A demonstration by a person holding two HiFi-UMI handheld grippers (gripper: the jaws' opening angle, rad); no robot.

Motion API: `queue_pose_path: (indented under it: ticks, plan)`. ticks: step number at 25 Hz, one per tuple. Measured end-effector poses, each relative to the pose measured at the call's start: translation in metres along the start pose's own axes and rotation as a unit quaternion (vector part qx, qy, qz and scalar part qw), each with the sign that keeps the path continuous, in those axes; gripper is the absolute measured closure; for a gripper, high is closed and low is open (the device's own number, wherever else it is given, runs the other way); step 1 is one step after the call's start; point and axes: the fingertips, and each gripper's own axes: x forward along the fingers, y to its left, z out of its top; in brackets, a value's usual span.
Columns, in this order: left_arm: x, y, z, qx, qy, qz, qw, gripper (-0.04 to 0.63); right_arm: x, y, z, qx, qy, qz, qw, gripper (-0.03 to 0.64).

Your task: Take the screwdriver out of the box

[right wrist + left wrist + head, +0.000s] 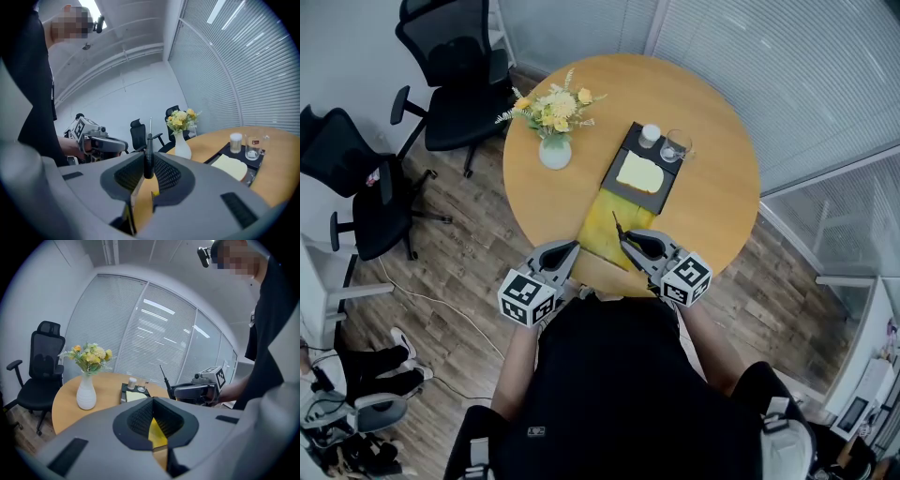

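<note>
Grips the black-handled screwdriver [620, 234] [148, 159] [165, 378] in the right gripper [628, 246] [149, 171], jaws clenched on the handle, thin shaft pointing up, just above the open yellow box [605, 230] [157, 432]. Pinches a yellow wall of that box in the left gripper [572, 248] [154, 425], jaws closed on it, at the near edge of a round wooden table [712, 187], with the two grippers close together on either side. Further back on the table, shows a white vase of yellow flowers [554, 150] to the left and a black tray [619, 161] just beyond the box, carrying a pale yellow slab [639, 173], a small capped jar [649, 136] and a glass [675, 147]. Beyond the table, takes in black office chairs [455, 75] on a wood floor.
</note>
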Motion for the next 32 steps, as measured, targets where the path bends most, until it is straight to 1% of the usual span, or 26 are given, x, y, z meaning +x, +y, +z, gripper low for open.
queue_pose_path:
  ticks: [9,17,19,23,28,32]
  plan:
    - [0.0017,-0.0031,-0.0032,-0.002,0.000,-0.003,1.0000,0.589,-0.0023,0.0063,-0.0017,0.011,-0.015,0.023,1.000,0.555]
    - [0.0008,-0.0037,-0.0029,-0.005,-0.001,-0.003,1.0000,0.589,-0.0049,0.0065,-0.0033,0.020,-0.015,0.022,0.999,0.555]
    - [0.0009,-0.0034,-0.0026,-0.006,-0.002,-0.002,1.0000,0.589,-0.0053,0.0067,-0.0028,0.029,-0.018,0.025,0.999,0.555]
    - [0.0028,-0.0028,-0.0029,-0.006,-0.004,-0.003,1.0000,0.589,-0.0068,0.0027,0.0033,0.071,-0.039,0.024,0.996,0.555]
    - [0.0029,-0.0029,-0.0026,-0.007,-0.005,-0.006,0.9999,0.589,-0.0075,0.0020,0.0041,0.068,-0.037,0.022,0.997,0.555]
    - [0.0015,-0.0023,-0.0024,-0.009,-0.008,-0.006,0.9999,0.589,-0.0072,0.0017,0.0012,0.080,-0.035,0.026,0.996,0.555]
